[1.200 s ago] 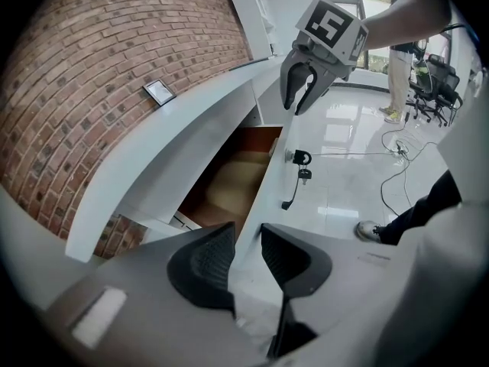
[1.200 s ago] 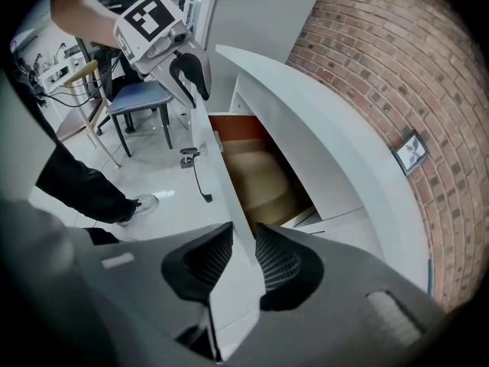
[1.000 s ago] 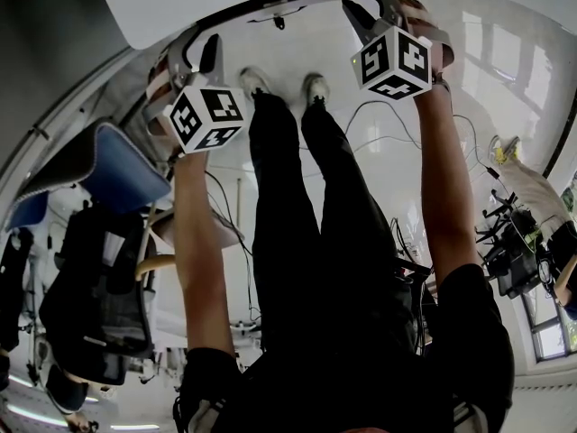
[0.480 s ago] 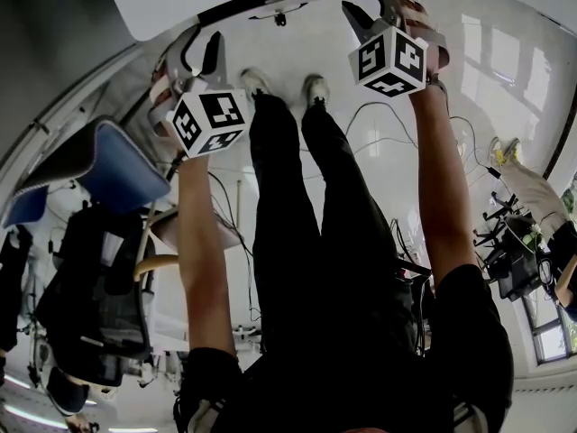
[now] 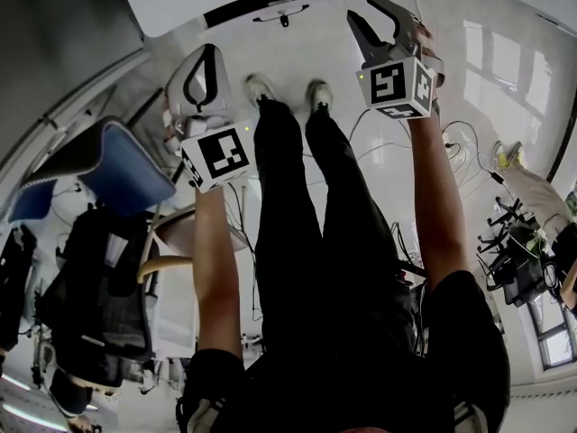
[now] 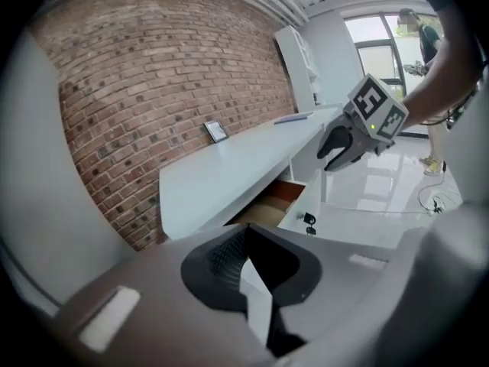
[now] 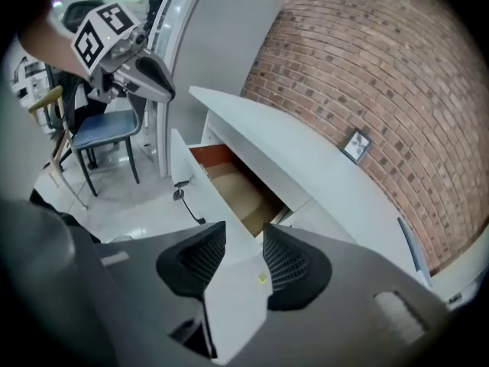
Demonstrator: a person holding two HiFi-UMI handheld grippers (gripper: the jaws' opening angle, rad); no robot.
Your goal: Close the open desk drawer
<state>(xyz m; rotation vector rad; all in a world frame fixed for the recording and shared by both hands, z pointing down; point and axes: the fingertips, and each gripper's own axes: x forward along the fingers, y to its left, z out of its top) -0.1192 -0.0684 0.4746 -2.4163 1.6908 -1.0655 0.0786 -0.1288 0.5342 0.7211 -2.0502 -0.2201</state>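
The white desk's drawer stands pulled out, showing its brown wooden bottom. A key hangs in its white front panel. In the head view the drawer front lies at the top edge. My left gripper hangs short of it, over the floor, shut with nothing between the pads. My right gripper is held nearer the drawer front, open and empty. Neither gripper touches the drawer. Each one shows in the other's view, the right gripper and the left gripper.
A blue-seated chair stands to the left of the desk. Cables run over the glossy floor by my shoes. A brick wall backs the desk, with a small picture frame on the desktop. Another person stands at the right.
Both grippers have drawn back from the drawer front and risen. The left jaws have shut; the right jaws have spread wider.
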